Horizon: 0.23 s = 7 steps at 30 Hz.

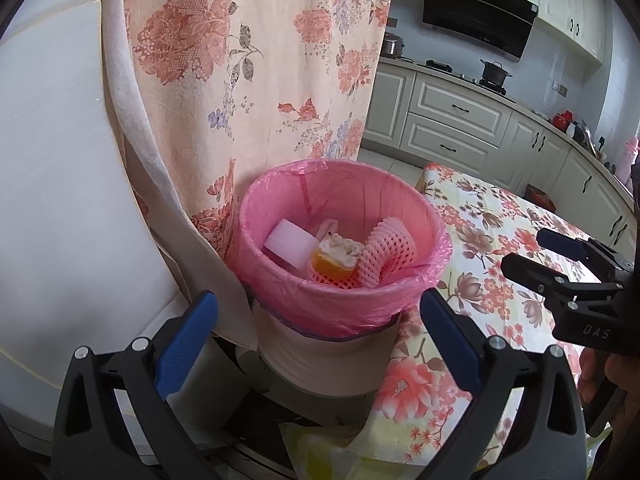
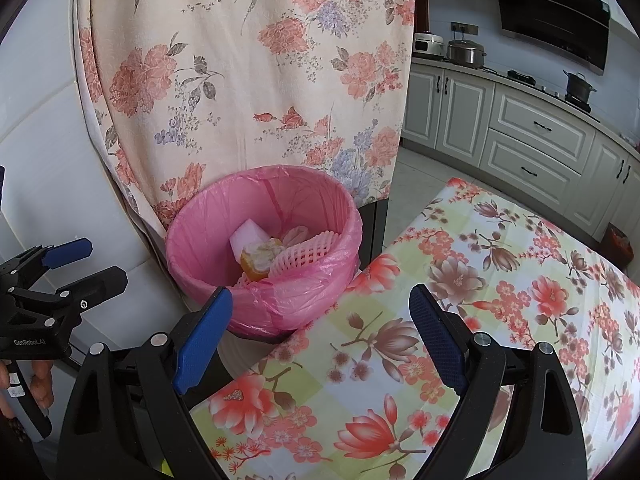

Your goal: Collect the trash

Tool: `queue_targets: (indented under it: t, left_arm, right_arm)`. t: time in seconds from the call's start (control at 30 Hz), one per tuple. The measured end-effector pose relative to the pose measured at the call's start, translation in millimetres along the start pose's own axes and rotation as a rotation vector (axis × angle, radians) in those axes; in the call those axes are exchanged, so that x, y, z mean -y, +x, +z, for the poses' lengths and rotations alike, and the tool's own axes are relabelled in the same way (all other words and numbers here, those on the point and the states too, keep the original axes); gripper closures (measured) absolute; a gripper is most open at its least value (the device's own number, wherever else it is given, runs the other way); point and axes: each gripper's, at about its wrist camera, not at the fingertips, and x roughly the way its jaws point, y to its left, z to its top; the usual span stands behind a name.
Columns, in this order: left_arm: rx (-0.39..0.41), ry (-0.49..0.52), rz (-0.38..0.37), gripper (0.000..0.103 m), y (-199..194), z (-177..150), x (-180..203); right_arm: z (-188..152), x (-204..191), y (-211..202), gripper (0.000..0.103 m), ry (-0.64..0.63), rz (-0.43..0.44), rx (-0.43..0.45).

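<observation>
A trash bin with a pink liner (image 1: 280, 280) stands beside the table, also in the right wrist view (image 2: 304, 296). Inside lie a white foam block (image 1: 286, 246), an orange peel piece (image 1: 334, 258) and pink foam netting (image 1: 386, 252). My left gripper (image 1: 318, 304) is open and empty, just in front of the bin. My right gripper (image 2: 320, 300) is open and empty over the table corner next to the bin. The right gripper also shows in the left wrist view (image 1: 524, 252), and the left gripper in the right wrist view (image 2: 100, 260).
A floral tablecloth (image 2: 500, 320) covers the table right of the bin. A floral fabric (image 1: 248, 80) hangs behind the bin over a white appliance (image 1: 48, 180). Kitchen cabinets (image 1: 460, 116) and a range hood (image 1: 480, 20) are at the back.
</observation>
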Motion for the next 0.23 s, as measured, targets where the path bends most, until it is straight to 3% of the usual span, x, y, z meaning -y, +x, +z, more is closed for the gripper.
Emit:
queue_targets:
  t: [0.23]
  left_arm:
    - [0.001,-0.010,0.006,0.005,-0.9,2.1,-0.7]
  right_arm:
    - [-0.4,-0.3,0.3,0.019,0.003,-0.001,0.001]
